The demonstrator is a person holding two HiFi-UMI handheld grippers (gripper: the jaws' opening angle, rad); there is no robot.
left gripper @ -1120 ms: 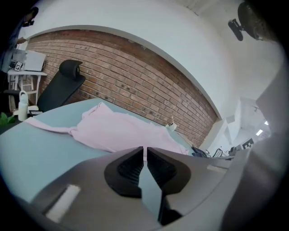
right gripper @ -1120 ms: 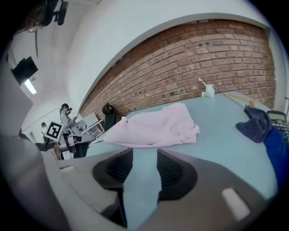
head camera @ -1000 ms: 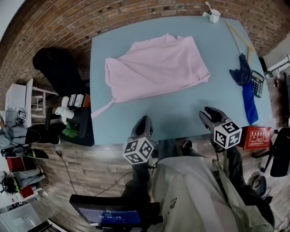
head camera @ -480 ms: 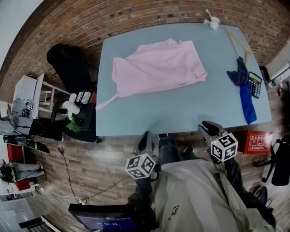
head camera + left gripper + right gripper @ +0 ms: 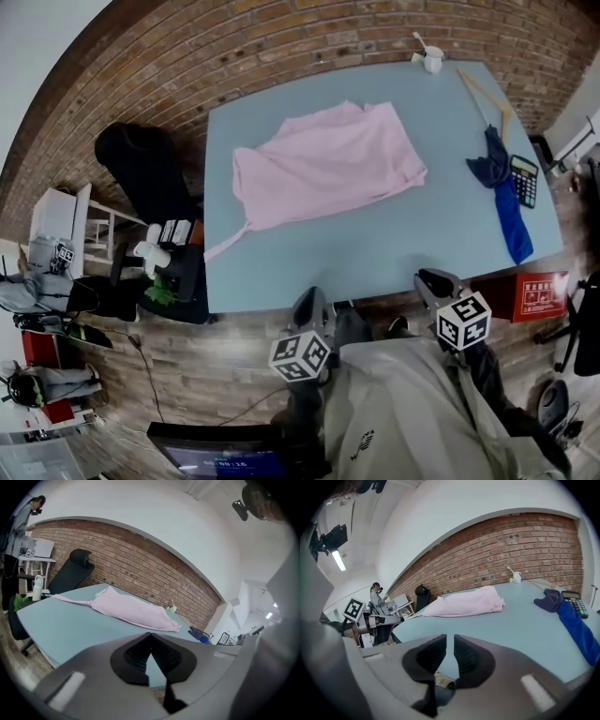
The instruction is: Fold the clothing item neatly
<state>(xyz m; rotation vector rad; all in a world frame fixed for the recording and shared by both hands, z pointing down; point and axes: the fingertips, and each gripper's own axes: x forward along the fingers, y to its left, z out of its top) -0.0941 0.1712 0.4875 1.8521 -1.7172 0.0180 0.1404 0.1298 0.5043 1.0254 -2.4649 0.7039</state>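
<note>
A rumpled pink garment lies on the far left part of a pale blue table, well apart from both grippers, which hang off its near edge. The left gripper has its jaws pressed together, empty. The right gripper is closing, with a narrow gap and nothing between its jaws.
</note>
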